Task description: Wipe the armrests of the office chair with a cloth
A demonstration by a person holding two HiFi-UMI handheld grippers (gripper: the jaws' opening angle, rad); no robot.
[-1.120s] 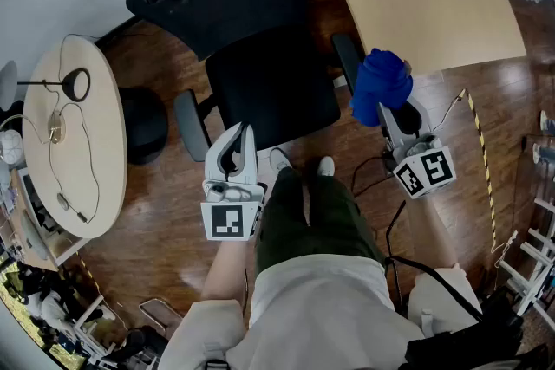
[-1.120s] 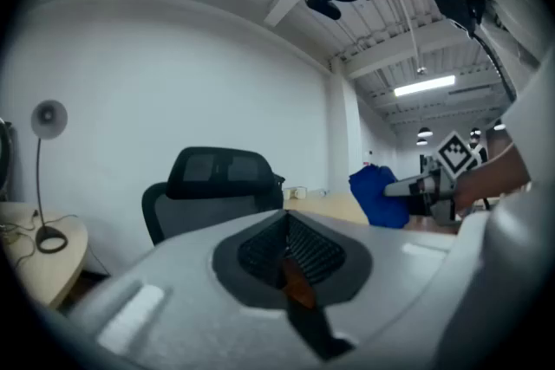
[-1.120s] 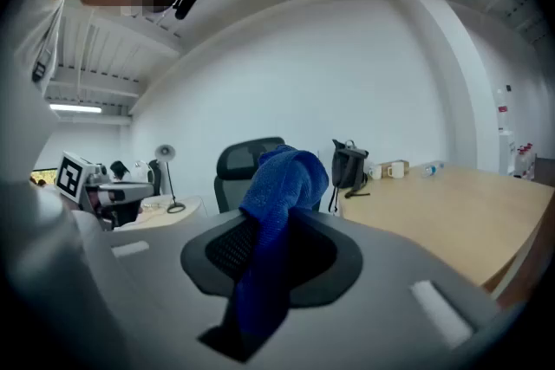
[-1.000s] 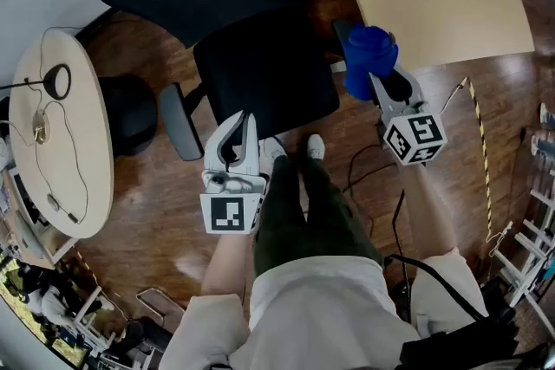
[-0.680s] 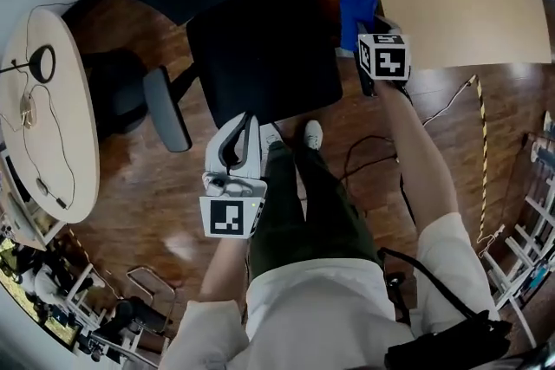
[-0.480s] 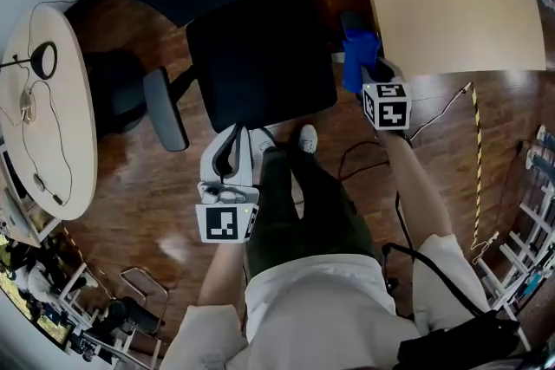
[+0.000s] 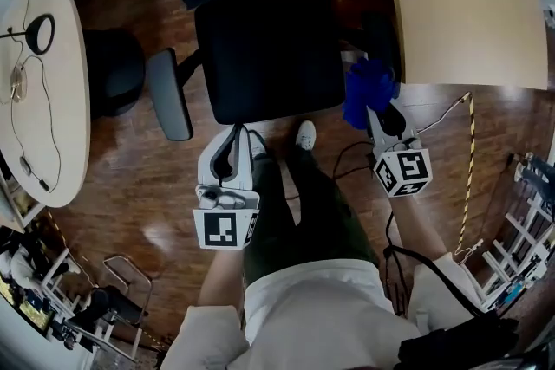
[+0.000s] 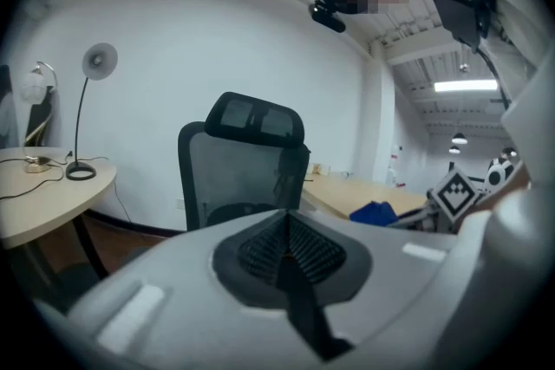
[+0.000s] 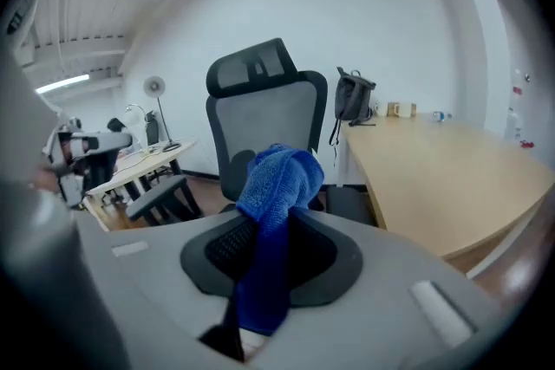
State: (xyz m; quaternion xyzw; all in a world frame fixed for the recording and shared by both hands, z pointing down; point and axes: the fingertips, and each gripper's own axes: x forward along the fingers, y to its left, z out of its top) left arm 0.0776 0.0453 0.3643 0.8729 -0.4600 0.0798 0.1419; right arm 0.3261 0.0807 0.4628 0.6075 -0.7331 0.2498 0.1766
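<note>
The black office chair (image 7: 269,56) stands in front of me, with its grey left armrest (image 7: 169,95) and dark right armrest (image 7: 381,35). My right gripper (image 7: 375,104) is shut on a bunched blue cloth (image 7: 368,89), held at the near end of the right armrest. Whether the cloth touches the armrest is unclear. In the right gripper view the cloth (image 9: 277,182) stands up between the jaws, with the armrest pad (image 9: 351,202) just beyond. My left gripper (image 7: 235,133) is shut and empty, held near the seat's front edge. In the left gripper view its jaws point at the chair back (image 8: 243,160).
A light wooden desk (image 7: 460,4) runs close along the chair's right side. It carries a dark bag (image 9: 351,108). A round table (image 7: 43,82) with a lamp and cables stands at the left. Cables (image 7: 438,113) lie on the wood floor at the right.
My right gripper pushed the cloth forward along the right armrest, then drew it back toward me. The left gripper stayed shut and nearly still.
</note>
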